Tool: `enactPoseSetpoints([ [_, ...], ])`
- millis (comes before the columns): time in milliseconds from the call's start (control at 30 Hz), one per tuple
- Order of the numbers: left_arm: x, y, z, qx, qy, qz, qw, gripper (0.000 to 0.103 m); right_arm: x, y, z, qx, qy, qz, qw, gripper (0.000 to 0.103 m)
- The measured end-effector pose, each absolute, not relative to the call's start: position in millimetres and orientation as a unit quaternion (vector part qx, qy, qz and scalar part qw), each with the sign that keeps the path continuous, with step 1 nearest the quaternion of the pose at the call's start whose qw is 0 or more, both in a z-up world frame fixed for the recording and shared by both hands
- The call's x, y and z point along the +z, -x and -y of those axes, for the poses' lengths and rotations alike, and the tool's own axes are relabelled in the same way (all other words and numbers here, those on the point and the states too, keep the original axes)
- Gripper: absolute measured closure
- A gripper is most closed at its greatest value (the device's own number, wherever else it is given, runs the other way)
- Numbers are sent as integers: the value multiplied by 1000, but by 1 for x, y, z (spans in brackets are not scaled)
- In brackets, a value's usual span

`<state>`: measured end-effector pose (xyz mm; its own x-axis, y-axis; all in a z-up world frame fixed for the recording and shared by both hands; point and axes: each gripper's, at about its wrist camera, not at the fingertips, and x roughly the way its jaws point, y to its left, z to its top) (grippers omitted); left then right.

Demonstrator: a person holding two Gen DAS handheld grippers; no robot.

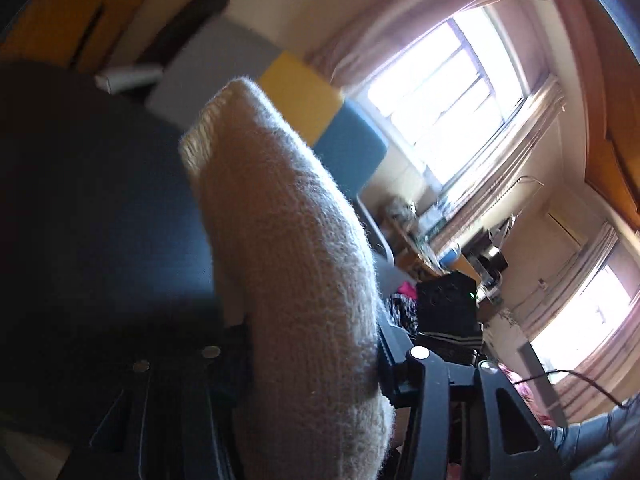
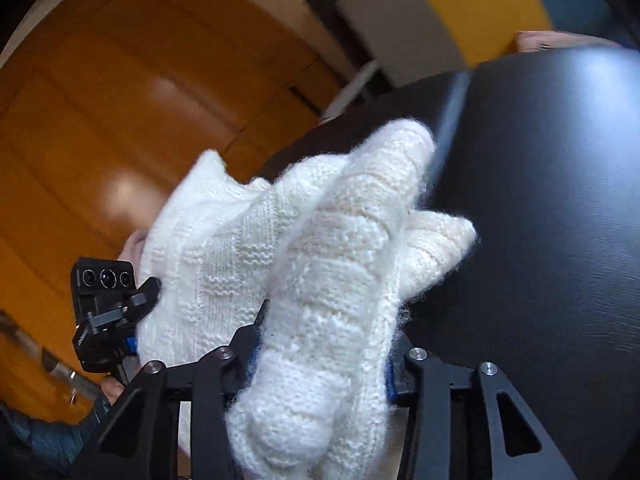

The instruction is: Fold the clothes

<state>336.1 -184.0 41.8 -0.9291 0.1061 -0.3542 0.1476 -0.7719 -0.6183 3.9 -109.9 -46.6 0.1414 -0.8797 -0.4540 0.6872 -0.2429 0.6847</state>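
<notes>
A white fuzzy knitted garment point(image 2: 304, 248) is bunched and held up in the air beside a black surface point(image 2: 540, 220). My right gripper point(image 2: 320, 364) is shut on a thick fold of it; the knit hides the fingertips. My left gripper point(image 1: 308, 340) is shut on another part of the same knit point(image 1: 288, 240), which stands up between its jaws. The left gripper's camera body point(image 2: 106, 312) shows at the left of the right wrist view, pressed against the knit.
A black rounded surface point(image 1: 100, 200) fills the left of the left wrist view. Orange wooden cabinet doors point(image 2: 120, 100) are behind. Bright windows with pink curtains point(image 1: 448, 96) and a cluttered shelf point(image 1: 440, 248) lie to the right. A yellow and blue panel point(image 1: 320, 112) stands by the window.
</notes>
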Motion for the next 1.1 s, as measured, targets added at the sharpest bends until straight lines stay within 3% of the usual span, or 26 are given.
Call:
enactPoseSetpoints([
  [300, 171, -494, 207, -955, -28, -242, 166, 54, 94, -97, 278, -536, -336, 45, 773, 59],
  [533, 147, -576, 282, -893, -11, -340, 293, 53, 197, -206, 432, -437, -247, -25, 865, 59],
  [633, 134, -610, 315, -857, -6, -383, 345, 53, 193, -245, 494, -422, -252, -70, 868, 59],
  [733, 121, -644, 348, -815, 0, -423, 395, 48, 154, -267, 561, -430, -288, -128, 846, 59],
  [767, 117, -655, 359, -801, 1, -436, 411, 42, 136, -271, 578, -437, -305, -147, 833, 55],
  [833, 112, -670, 375, -781, 8, -453, 431, 41, 107, -268, 596, -429, -336, -139, 827, 49],
  [933, 127, -657, 372, -788, -13, -420, 449, 39, 97, -263, 599, -425, -344, -105, 831, 47],
  [1067, 148, -648, 361, -783, -25, -361, 505, 34, 111, -258, 598, -464, -322, -115, 817, 23],
  [1100, 154, -646, 354, -777, -24, -338, 531, 34, 115, -257, 597, -475, -315, -117, 813, 23],
])
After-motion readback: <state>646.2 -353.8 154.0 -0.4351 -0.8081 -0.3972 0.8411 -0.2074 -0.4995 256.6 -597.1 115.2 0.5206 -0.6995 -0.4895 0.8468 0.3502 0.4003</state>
